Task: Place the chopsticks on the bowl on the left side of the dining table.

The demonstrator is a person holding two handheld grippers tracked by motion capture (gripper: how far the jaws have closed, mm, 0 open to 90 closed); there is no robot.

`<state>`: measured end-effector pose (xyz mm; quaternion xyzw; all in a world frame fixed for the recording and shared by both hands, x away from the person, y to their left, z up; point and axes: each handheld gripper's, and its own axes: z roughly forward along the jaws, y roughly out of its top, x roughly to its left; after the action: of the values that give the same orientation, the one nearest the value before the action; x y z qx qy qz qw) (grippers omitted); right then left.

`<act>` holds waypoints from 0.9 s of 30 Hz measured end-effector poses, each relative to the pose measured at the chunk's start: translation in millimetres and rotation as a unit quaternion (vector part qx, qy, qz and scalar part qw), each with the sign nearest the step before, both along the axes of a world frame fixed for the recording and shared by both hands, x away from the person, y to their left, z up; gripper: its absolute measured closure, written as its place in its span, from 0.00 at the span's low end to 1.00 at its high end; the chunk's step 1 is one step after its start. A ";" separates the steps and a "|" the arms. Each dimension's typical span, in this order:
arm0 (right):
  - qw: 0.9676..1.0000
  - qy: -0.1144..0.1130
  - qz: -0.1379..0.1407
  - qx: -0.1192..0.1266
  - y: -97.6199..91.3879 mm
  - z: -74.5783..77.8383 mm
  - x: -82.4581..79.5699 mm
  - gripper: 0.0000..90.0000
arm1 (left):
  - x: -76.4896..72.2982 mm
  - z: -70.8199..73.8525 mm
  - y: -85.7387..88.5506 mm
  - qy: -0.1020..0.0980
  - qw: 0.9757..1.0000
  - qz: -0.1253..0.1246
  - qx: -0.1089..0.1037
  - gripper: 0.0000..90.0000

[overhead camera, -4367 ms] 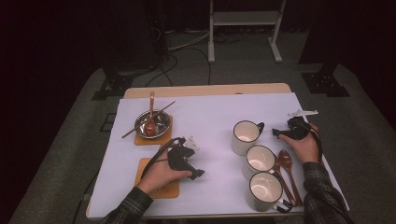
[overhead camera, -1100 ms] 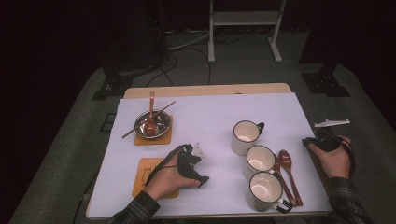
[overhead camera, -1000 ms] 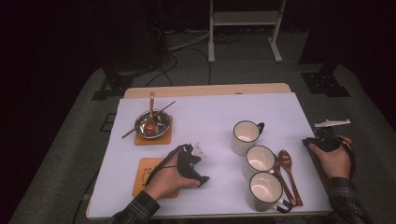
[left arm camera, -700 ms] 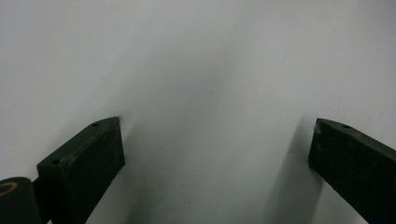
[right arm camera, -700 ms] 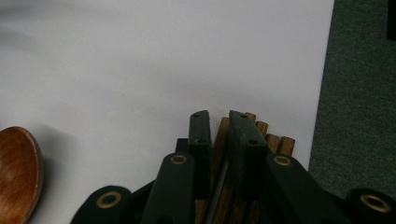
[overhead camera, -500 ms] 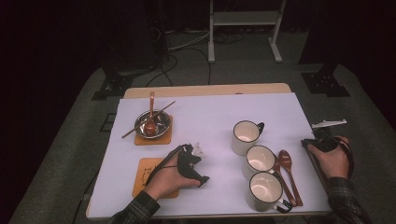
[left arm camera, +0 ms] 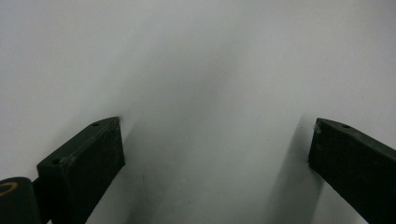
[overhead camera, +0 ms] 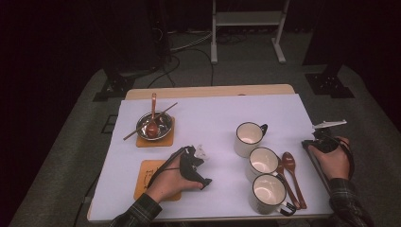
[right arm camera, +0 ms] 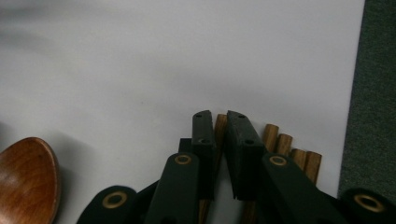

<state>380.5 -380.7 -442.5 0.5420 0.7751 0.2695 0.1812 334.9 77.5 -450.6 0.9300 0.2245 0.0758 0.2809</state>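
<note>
Chopsticks [right arm camera: 271, 140] lie in a bundle at the table's [overhead camera: 213, 118] right edge, their ends pointing toward the far side, and my right gripper [right arm camera: 220, 123] has just been closing its jaws on one stick of the bundle; the pads now clamp it, with the rest of the sticks just beside the outer jaw. To do this pick well, I judge I should keep the squeeze firm, lift straight up and slowly so the neighbouring sticks are not dragged along, and keep the stick level so it does not pivot out of the pads. A wooden spoon [right arm camera: 25, 177] lies near on the inner side, so I would avoid swinging that way. My left gripper [overhead camera: 196, 165] rests near the front edge, jaws apart over bare table, holding nothing.
</note>
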 end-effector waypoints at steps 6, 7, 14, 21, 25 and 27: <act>1.000 0.001 0.005 0.001 6.5 0.2 4.6 0.90 | 0.0 0.1 -0.1 0.000 1.000 0.000 0.000 0.02; 1.000 0.000 0.006 0.001 7.4 0.0 5.6 0.91 | 0.0 0.1 -0.1 0.001 1.000 0.000 0.001 0.02; 1.000 0.003 0.011 0.002 15.2 0.3 12.4 0.91 | 0.1 0.2 -0.2 0.001 1.000 0.000 0.001 0.02; 1.000 0.002 0.019 0.000 24.1 0.6 20.7 0.91 | 0.1 0.2 -0.3 0.002 1.000 0.000 0.002 0.02; 1.000 0.003 0.023 -0.001 30.2 0.9 24.9 0.91 | 0.1 0.3 -0.3 0.002 1.000 0.000 0.002 0.02; 1.000 0.002 0.027 -0.003 32.8 0.9 27.1 0.91 | 0.1 0.3 -0.3 0.002 1.000 0.000 0.002 0.02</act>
<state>407.6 -347.9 -441.7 0.5206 0.7909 0.2706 0.1741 335.0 77.2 -450.3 0.9307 0.2249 0.0746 0.2786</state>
